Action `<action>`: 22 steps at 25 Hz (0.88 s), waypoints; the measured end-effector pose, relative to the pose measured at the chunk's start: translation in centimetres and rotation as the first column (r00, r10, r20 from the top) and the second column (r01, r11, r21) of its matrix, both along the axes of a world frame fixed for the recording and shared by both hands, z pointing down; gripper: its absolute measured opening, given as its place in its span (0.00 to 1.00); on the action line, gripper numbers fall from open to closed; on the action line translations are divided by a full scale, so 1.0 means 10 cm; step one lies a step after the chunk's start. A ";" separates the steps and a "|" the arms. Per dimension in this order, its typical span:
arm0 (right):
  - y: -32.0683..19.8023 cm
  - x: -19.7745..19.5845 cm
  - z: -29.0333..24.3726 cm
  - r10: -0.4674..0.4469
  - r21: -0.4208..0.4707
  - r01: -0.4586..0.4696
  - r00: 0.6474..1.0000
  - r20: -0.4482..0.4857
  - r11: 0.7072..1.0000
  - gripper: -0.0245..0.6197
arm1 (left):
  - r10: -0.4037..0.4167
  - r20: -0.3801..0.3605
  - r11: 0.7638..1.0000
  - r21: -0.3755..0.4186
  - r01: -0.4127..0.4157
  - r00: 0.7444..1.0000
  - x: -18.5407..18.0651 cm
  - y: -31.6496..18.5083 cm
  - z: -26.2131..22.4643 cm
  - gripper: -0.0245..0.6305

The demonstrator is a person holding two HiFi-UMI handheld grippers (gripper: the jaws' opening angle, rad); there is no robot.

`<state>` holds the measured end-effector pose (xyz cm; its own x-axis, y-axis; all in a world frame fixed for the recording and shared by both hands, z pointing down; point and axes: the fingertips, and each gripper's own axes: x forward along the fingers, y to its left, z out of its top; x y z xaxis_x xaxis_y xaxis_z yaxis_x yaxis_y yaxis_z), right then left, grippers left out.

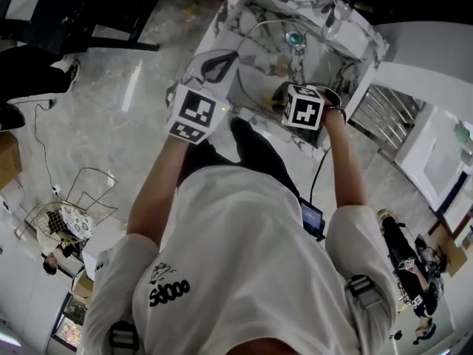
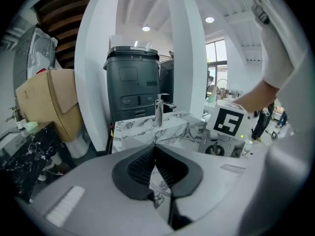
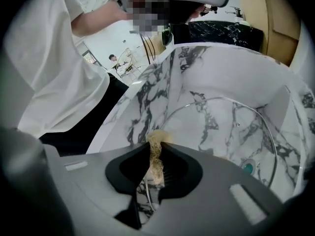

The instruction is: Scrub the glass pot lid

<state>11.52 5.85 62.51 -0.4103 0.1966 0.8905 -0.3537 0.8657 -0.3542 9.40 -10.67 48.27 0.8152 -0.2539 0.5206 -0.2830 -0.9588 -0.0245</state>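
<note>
The glass pot lid (image 1: 275, 46) stands tilted in the marble sink (image 1: 222, 17), its teal knob (image 3: 247, 167) low on the right. My left gripper (image 1: 220, 61) is at the sink's left rim, shut on the lid's thin metal rim (image 2: 184, 137); in its own view the left gripper (image 2: 155, 149) shows its jaws meeting at the tips. The right gripper (image 1: 283, 93) reaches into the sink from the near side. The right gripper (image 3: 155, 146) is shut on a tan scrub pad (image 3: 156, 156), which pokes out beside the lid's (image 3: 221, 132) lower left edge.
A chrome faucet (image 2: 158, 109) rises from the sink's far rim. Beyond it stand a dark machine (image 2: 133, 82), a white pillar (image 2: 189, 58) and a cardboard box (image 2: 49, 102). A clear glass (image 1: 336, 12) sits on the sink's far corner. My legs press against the sink's front.
</note>
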 end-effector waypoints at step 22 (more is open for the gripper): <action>-1.88 0.47 0.19 0.366 0.409 -0.333 0.931 -0.003 0.850 0.12 | -0.105 0.032 0.993 0.056 0.103 0.994 -0.41 -0.31 -0.25 0.05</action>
